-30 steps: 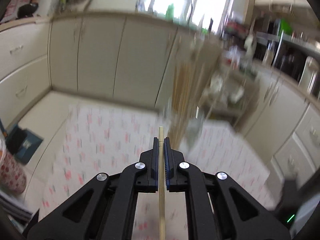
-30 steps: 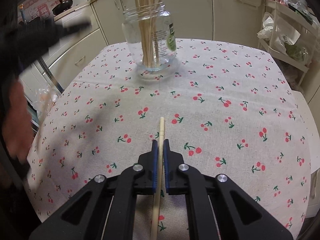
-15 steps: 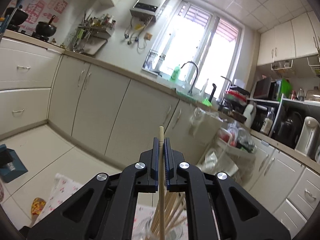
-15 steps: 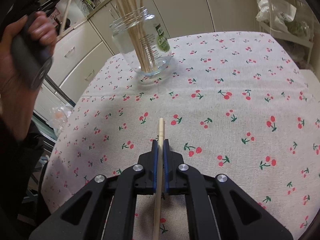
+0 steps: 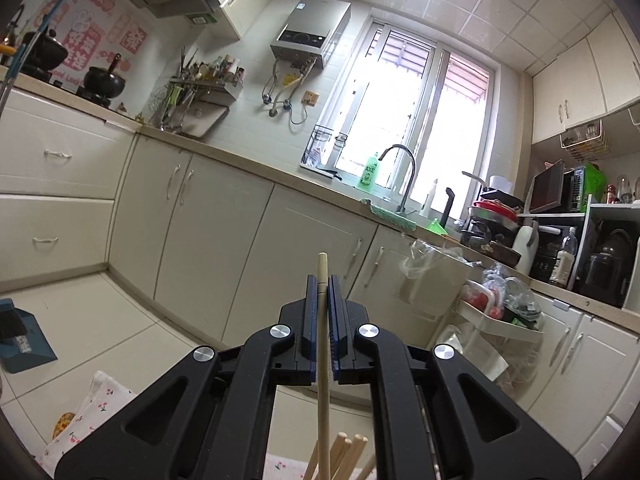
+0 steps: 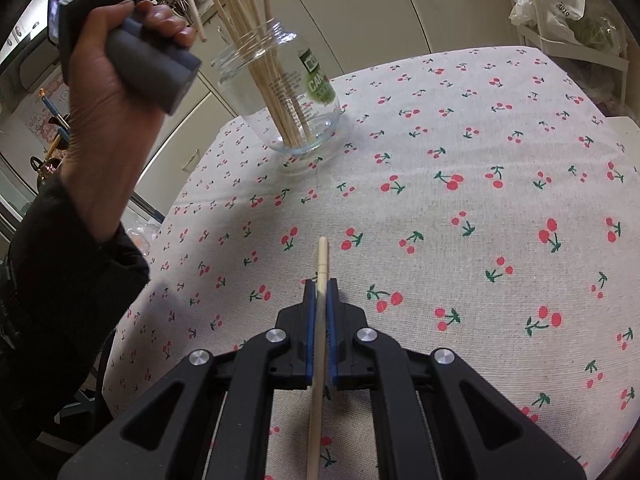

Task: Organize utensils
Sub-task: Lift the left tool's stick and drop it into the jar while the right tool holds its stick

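Note:
My left gripper (image 5: 321, 280) is shut on a wooden chopstick (image 5: 322, 344) and points up at the kitchen wall. The tops of several chopsticks (image 5: 348, 446) show below it. In the right wrist view the left hand (image 6: 108, 92) holds that gripper above and left of a clear glass jar (image 6: 288, 92) with several chopsticks (image 6: 256, 52) standing in it; the held stick hangs near the jar's mouth. My right gripper (image 6: 320, 284) is shut on another chopstick (image 6: 319, 320) above the cherry-print tablecloth (image 6: 460, 208), well in front of the jar.
The table's left edge (image 6: 172, 200) lies close beside the jar. Cream cabinets (image 5: 224, 240) and a counter with a sink tap (image 5: 400, 176) stand behind. A trolley with bags (image 6: 560, 12) is at the far right. A blue dustpan (image 5: 20, 340) lies on the floor.
My left gripper has swung up from the table and now holds its chopstick upright by the jar's mouth. My right gripper has turned a little, and the jar shows further left.

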Demonstrator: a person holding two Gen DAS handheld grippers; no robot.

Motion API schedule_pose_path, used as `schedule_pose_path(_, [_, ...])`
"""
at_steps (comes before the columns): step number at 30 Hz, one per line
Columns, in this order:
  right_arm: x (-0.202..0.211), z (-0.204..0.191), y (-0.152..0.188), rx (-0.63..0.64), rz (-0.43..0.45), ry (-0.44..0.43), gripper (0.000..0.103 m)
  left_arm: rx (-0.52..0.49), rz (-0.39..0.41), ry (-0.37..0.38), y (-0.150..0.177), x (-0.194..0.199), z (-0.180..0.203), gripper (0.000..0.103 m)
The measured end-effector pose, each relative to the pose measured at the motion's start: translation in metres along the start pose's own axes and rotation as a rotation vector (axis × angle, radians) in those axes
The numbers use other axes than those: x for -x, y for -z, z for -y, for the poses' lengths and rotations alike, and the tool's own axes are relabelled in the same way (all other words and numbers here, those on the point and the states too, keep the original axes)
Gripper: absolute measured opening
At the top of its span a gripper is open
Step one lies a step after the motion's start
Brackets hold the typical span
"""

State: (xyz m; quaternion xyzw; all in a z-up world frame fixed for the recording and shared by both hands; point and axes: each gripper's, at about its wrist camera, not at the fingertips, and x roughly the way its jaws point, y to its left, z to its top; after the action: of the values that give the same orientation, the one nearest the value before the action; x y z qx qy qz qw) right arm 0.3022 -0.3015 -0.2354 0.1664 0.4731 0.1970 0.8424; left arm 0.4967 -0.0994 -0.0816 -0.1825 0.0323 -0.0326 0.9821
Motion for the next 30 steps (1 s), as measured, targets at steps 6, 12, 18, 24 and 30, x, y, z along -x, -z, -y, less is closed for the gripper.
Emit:
schedule_pose_path(6, [0.000,0.000,0.000,-0.001,0.000,-0.002,0.006,-0.056,0.016,-0.019,0.017,0.000,0.008,0.005])
schedule_pose_path(12, [0.001,0.001,0.000,-0.002,0.002,-0.003,0.006,-0.089,0.050,-0.024,0.024,0.008,0.014,0.005])
schedule_pose_path(18, [0.000,0.000,0.000,-0.002,0.002,-0.003,0.006,-0.088,0.029,-0.013,0.022,0.009,0.014,0.005])
schedule_pose_path(24, [0.000,0.000,0.000,-0.002,0.003,-0.003,0.006,-0.102,-0.001,-0.008,0.024,0.009,0.016,0.005])
schedule_pose_path(30, [0.000,0.000,0.000,-0.002,0.003,-0.003,0.006,-0.109,-0.031,-0.011,0.039,0.014,0.011,0.005])
